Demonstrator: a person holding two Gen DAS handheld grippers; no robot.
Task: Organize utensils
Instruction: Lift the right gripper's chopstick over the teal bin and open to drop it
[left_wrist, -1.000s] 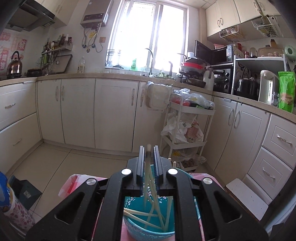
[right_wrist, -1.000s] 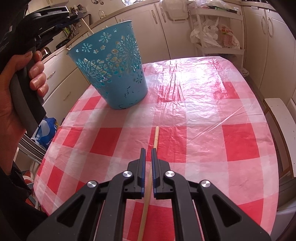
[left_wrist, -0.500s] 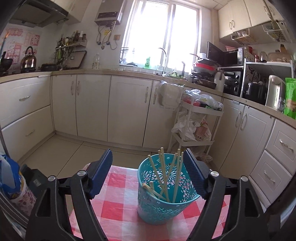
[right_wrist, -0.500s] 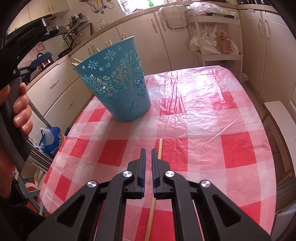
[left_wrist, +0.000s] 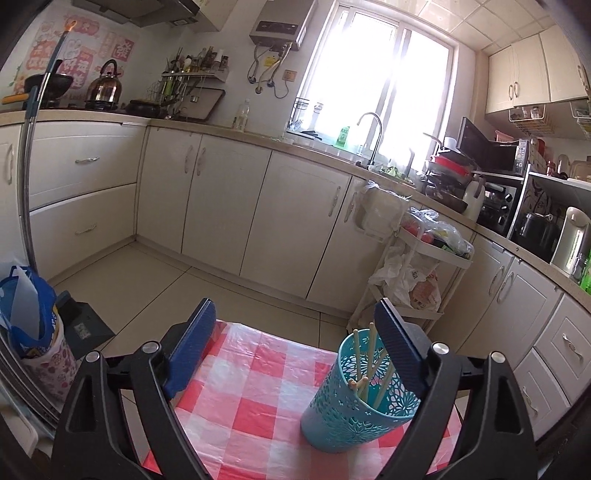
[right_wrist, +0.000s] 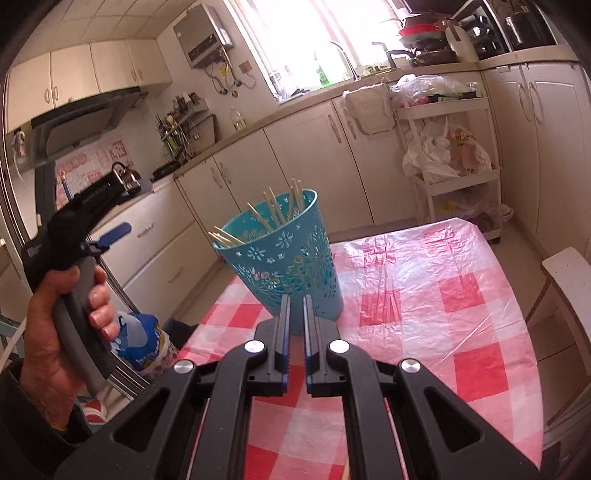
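A teal cut-out basket (left_wrist: 360, 400) (right_wrist: 284, 266) stands on the red-and-white checked tablecloth (left_wrist: 251, 398) (right_wrist: 413, 302) and holds several wooden chopsticks (left_wrist: 364, 363) (right_wrist: 273, 212). My left gripper (left_wrist: 295, 332) is wide open and empty, held above and to the left of the basket; its handle in a hand shows in the right wrist view (right_wrist: 77, 236). My right gripper (right_wrist: 296, 314) is nearly closed with a narrow gap, nothing visible between its jaws, and it hovers above the table just in front of the basket.
Cream kitchen cabinets (left_wrist: 229, 206) run along the back with a sink and window. A white cart with bags (left_wrist: 417, 273) (right_wrist: 454, 147) stands past the table. A blue bag (left_wrist: 27, 314) (right_wrist: 142, 339) sits on the floor at left. A white chair (right_wrist: 569, 273) is at right.
My left gripper opened, dropped its chopstick into the basket, and pulled up and left. My right gripper rose and tilted up; the chopstick lying on the cloth under it is out of view.
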